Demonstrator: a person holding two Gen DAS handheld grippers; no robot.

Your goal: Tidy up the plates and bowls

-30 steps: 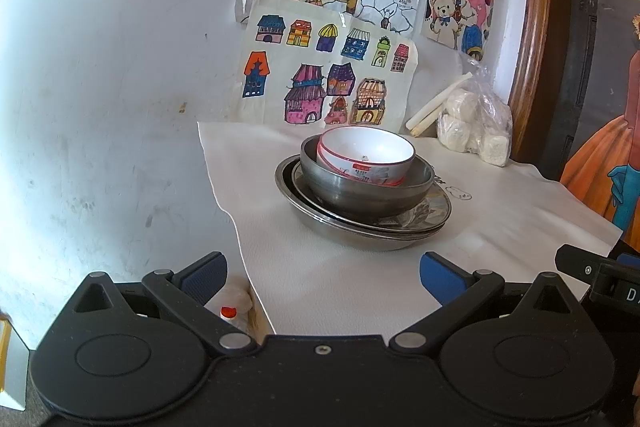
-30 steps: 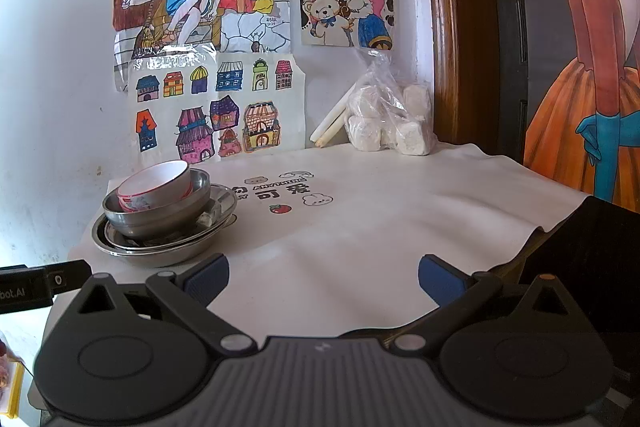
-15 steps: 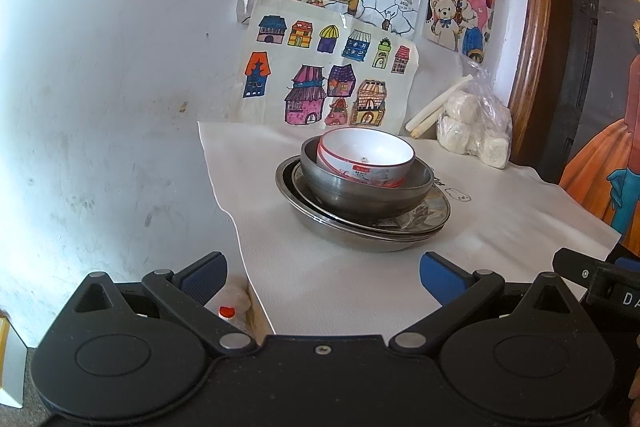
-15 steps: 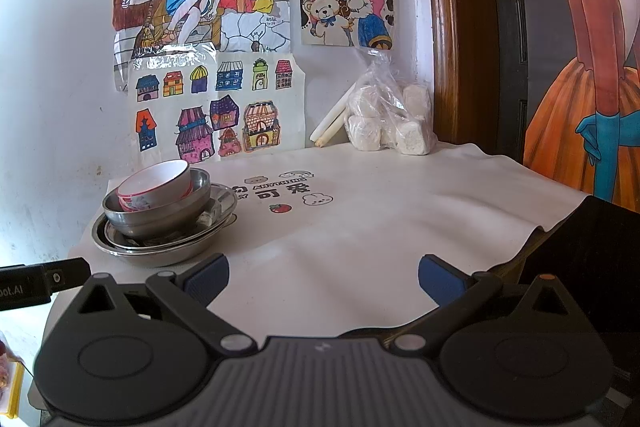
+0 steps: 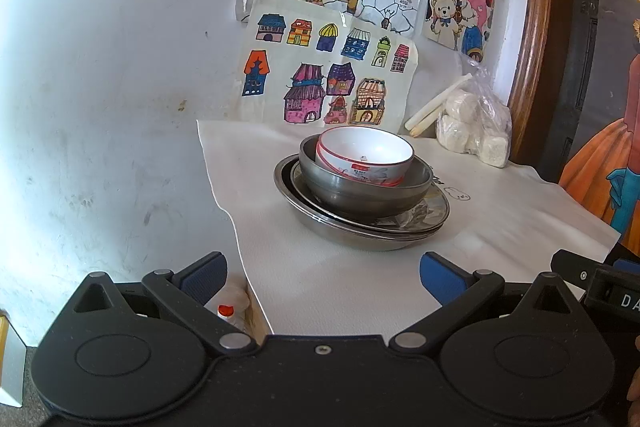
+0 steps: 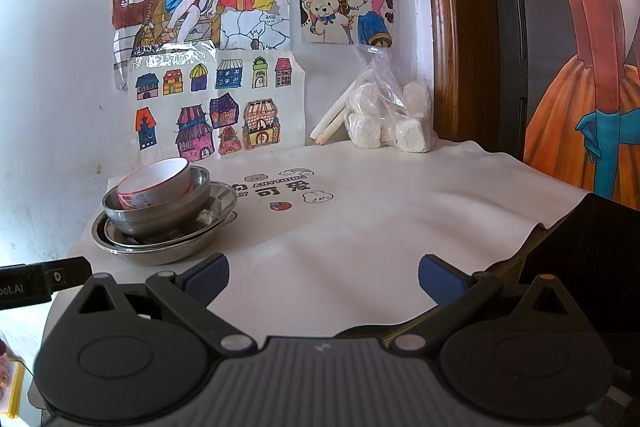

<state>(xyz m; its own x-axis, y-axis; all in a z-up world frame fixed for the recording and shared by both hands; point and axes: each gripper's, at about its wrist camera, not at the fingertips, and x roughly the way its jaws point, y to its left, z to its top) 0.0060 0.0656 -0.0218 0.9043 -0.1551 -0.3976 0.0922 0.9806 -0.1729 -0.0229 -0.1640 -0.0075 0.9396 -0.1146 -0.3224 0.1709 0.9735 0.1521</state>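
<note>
Little has shifted since the earlier frames. Nearest, the left gripper (image 5: 320, 277) and right gripper (image 6: 323, 277) are held with jaws spread apart, empty. Beyond, on the white tablecloth (image 5: 360, 279), a white ceramic bowl (image 5: 366, 155) is nested, tilted, in a steel bowl (image 5: 360, 193) atop stacked steel plates (image 5: 352, 231).

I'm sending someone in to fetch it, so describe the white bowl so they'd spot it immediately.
On the white tablecloth, near the wall with the house drawings, sits one stack of dishes. The white bowl rests tilted on top, inside the steel bowl. It is the only non-metal dish, with red bands.
</note>
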